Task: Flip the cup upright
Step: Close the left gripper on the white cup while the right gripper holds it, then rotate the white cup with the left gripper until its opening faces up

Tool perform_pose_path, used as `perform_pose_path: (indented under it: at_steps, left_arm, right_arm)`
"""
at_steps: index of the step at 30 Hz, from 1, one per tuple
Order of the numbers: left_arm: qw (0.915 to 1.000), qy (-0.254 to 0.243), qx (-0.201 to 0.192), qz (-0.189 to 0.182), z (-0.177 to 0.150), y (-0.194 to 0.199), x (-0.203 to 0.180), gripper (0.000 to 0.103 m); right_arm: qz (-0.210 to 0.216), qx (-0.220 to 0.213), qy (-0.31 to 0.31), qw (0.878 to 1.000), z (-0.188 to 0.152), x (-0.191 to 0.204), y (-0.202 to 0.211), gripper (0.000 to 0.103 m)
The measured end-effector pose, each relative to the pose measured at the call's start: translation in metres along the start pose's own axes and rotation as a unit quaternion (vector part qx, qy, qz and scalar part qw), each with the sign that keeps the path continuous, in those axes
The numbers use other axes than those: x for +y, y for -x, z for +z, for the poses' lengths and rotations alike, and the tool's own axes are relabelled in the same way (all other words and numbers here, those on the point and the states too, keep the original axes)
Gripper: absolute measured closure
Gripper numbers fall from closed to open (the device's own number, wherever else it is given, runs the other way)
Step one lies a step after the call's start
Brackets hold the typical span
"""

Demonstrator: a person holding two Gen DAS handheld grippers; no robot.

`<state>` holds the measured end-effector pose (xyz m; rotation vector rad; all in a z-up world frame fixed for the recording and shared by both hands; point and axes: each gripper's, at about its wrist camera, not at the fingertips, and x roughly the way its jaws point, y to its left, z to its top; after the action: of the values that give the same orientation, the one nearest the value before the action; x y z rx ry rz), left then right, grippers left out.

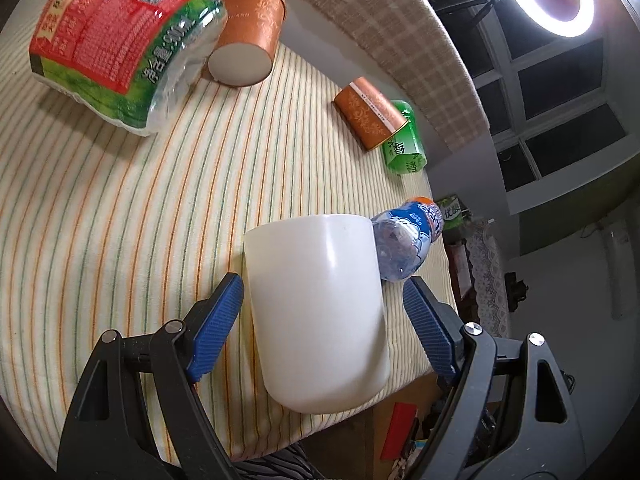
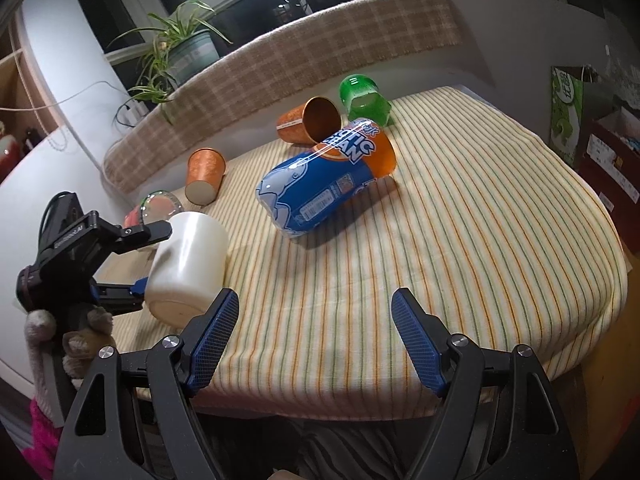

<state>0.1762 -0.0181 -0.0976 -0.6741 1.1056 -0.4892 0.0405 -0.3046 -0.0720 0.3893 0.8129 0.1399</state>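
Closing the left hand-held gripper (image 1: 322, 308) gently on the white cup (image 1: 316, 312) is the job now, I think. Its blue fingers (image 1: 218, 326) sit wide on both sides of the cup, and I cannot tell if they touch it yet. To do it well, squeeze the middle of the cup, not the end, so it will not slip, then lift a little and turn it until the mouth points up. Go slow, because the cup is close to the edge of the counter (image 2: 460, 240) with its striped cloth, and a blue bottle (image 1: 404, 240) lies just behind it. The cup is plain, smooth and shiny, with no handle. In the right view it lies tipped over near the left edge, its flat bottom facing us. The right hand-held gripper (image 2: 314, 340) is wide and holds nothing, off to the right of the cup.
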Motion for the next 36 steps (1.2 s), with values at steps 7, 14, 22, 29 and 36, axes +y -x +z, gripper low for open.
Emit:
perform_pose_path:
  at_steps: [7,14,22,29,36]
  left_arm:
    - [0.9999,0.006,0.010,0.001,0.003,-0.006,0.004,0.023]
    - [0.9998,0.004,0.022,0.001,0.002,-0.013,0.002,0.026]
    - [0.9995,-0.028,0.008,0.015,-0.004,-0.007,-0.008,0.027]
    - [0.9957,-0.083,-0.022,0.037,-0.014,0.005,-0.026,0.027]
    - [0.9853,-0.142,-0.060,0.073,-0.021,0.015,-0.041,0.027]
  right_arm:
    - [0.002,0.002,-0.018,1.000,-0.002,-0.010,-0.002,0.024]
    - [0.004,0.004,-0.026,1.000,-0.003,-0.013,-0.002,0.024]
    - [0.000,0.001,-0.037,0.999,-0.003,-0.018,-0.001,0.024]
    - [0.001,0.007,-0.037,0.999,-0.003,-0.017,-0.003,0.024]
    - [0.000,0.007,-0.038,0.999,-0.004,-0.017,-0.004,0.024]
